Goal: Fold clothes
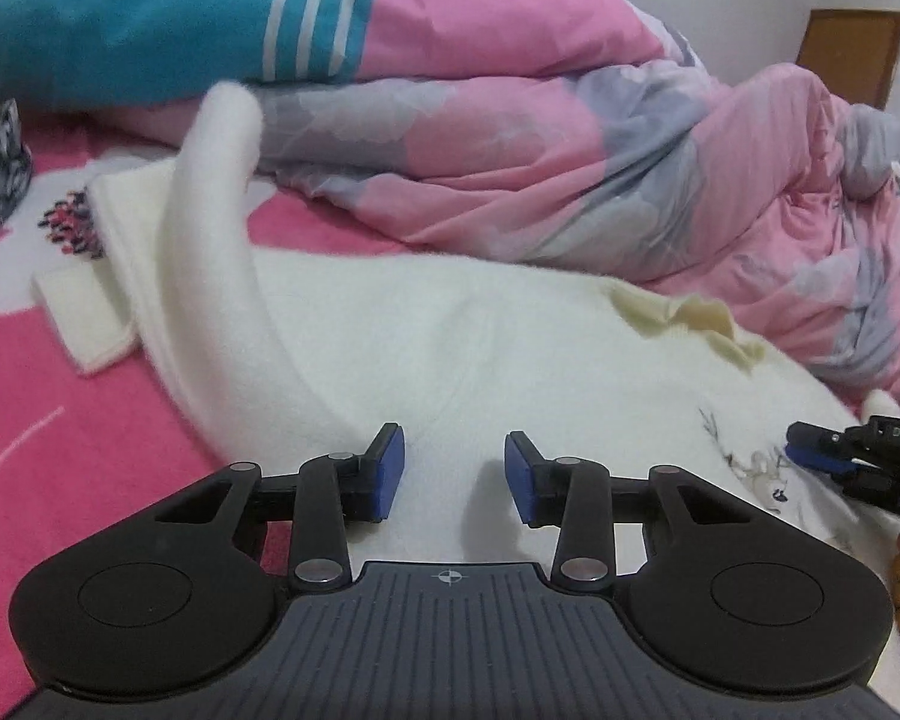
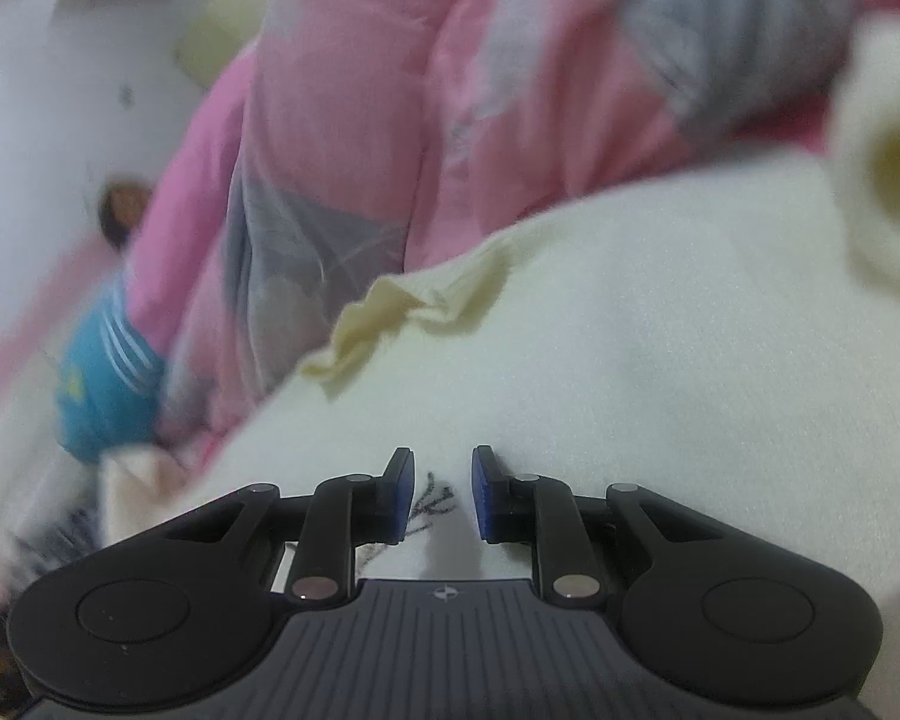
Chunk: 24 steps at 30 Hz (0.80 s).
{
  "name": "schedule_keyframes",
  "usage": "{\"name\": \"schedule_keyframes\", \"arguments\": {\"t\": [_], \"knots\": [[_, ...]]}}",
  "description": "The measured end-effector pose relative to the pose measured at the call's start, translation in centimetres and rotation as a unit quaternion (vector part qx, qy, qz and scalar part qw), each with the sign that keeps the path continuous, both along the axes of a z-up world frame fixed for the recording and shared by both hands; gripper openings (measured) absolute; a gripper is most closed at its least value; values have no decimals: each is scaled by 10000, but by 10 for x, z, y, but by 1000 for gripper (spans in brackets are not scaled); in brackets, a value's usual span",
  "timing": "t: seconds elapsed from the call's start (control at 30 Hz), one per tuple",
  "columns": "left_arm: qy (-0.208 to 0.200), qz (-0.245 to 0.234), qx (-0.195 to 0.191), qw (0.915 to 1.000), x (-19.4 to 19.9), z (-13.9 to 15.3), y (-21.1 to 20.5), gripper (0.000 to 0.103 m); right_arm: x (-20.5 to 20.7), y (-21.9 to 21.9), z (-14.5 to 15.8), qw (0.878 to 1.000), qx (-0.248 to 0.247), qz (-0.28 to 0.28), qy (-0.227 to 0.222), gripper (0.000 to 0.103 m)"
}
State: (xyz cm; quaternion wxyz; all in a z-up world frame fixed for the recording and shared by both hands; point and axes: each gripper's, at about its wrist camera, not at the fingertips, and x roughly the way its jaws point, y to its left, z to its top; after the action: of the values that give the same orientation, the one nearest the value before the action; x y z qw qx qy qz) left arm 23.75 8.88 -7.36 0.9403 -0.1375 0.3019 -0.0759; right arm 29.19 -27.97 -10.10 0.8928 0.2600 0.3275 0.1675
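On the pink bed, both grippers sit over the white sweater: left gripper jaws apart, right gripper narrowly apart, neither visibly pinching fabric

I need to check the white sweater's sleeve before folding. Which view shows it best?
Left wrist view: the white sweater shows its sleeve raised and curving over. The right wrist view shows only a blurred cuff.

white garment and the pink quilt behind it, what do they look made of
White garment: looks like soft fleece or brushed knit, matte, with a fuzzy nap along its edges; its pale yellow lining looks thinner and smoother. Pink quilt: seems a thin woven cover, cotton or polyester, over padding; it is puffy with fine creases and a printed grey pattern. The exact fibres cannot be told.
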Motion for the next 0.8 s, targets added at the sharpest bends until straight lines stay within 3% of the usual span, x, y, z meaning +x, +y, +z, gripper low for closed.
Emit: {"name": "schedule_keyframes", "arguments": {"t": [0.1, 0.2, 0.33, 0.4, 0.47, 0.63, 0.73, 0.8], "knots": [[13, -28, -45, 10000, -1, -1, 0, 39, 11, 32, 20, 9922, -1170, 293, -303, 22], [-10, -37, -17, 10000, -2, -2, -3, 40, 53, 51, 19, 9826, -1832, 256, -173, 17], [-30, -33, -116, 9999, -4, -3, 0, 40, 118, 39, 23, 9834, -1776, -355, -62, 10], [-28, -33, -171, 9998, -4, -3, 2, 40, 134, 28, 29, 9867, -1515, -592, 9, 10], [-21, -30, -219, 9998, -3, -3, 3, 41, 126, 28, 39, 9900, -1238, -664, 116, 12], [-4, -18, -302, 9995, -2, -3, 3, 43, 72, 92, 48, 9839, -1698, 564, 21, 13], [-8, -25, -314, 9995, -3, -3, 3, 43, 66, 146, 37, 9702, -1943, 1440, 132, 13], [-10, -27, -339, 9994, -3, -3, 4, 43, 82, 176, 23, 9630, -2174, 1583, 202, 13]]}}
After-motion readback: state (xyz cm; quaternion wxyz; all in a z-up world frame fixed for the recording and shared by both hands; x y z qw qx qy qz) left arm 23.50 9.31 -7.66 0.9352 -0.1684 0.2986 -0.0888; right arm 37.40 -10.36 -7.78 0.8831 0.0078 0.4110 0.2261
